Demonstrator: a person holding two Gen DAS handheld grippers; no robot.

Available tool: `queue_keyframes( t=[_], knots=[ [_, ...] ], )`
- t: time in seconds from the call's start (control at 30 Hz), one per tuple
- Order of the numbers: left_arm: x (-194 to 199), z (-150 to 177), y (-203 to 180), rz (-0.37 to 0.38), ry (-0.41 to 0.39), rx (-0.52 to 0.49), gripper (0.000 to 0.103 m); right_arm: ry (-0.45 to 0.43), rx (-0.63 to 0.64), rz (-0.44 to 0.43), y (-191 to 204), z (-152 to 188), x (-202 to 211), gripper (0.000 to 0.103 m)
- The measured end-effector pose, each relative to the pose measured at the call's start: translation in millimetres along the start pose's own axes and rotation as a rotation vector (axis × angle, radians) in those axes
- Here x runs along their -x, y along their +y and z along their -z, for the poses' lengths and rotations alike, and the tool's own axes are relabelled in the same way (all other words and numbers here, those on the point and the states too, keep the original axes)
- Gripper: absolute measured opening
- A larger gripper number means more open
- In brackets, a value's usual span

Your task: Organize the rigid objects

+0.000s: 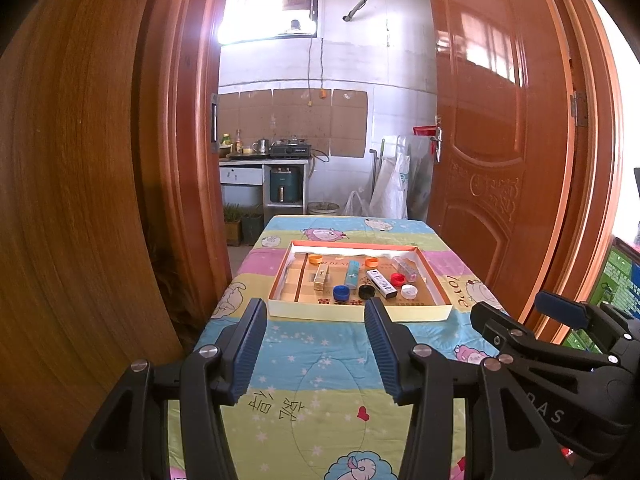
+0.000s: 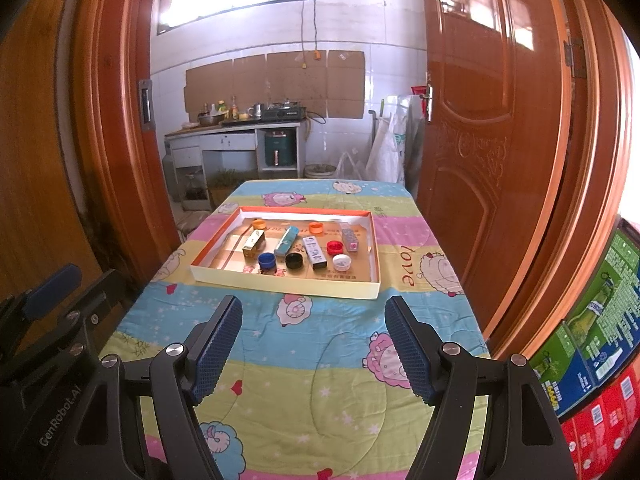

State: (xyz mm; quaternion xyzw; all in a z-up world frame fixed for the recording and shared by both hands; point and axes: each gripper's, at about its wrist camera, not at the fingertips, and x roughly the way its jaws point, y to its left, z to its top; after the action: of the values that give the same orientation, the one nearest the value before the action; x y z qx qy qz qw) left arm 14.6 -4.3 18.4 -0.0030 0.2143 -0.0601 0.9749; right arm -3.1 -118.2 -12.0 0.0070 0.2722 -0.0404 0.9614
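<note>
Ribbed blue pads face each other on our left gripper [image 1: 316, 320], jaws spread wide, nothing between them, hovering over the near end of the table. Our right gripper [image 2: 314, 316] is likewise spread wide and empty; black hinged arms with silver rivets.

Quilted cartoon-sheep cloth [image 2: 304, 380] covers the table, in blue, yellow and pink bands. Well ahead of both grippers sits a shallow cardboard tray [image 2: 280, 282], cream walls, orange inner rim. Inside, left to right: gold box [image 2: 253, 244], orange cap [image 2: 259, 224], blue cap [image 2: 266, 260], teal box [image 2: 287, 240], black cap [image 2: 294, 260], white printed box [image 2: 314, 253], second orange cap [image 2: 316, 227], red cap [image 2: 335, 247], white cap [image 2: 341, 262], clear patterned box [image 2: 349, 237]. Caps round and plastic, boxes long and rectangular. Print on the boxes is too small to read.

Glossy wooden door [image 2: 480, 140] stands open at right; kitchen counter [image 2: 224, 130] beyond, tiled wall. Stacked cartons [image 2: 600, 340] are cut off at the right edge.
</note>
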Motion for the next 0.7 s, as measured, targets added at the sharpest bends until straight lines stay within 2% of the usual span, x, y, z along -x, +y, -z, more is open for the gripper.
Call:
queue_keyframes(
  t=[0.7],
  knots=[
    [1.9, -2.2, 2.7, 0.014, 0.003, 0.007, 0.050, -0.002, 0.000, -0.003, 1.3, 0.2, 2.6, 0.075]
  ],
)
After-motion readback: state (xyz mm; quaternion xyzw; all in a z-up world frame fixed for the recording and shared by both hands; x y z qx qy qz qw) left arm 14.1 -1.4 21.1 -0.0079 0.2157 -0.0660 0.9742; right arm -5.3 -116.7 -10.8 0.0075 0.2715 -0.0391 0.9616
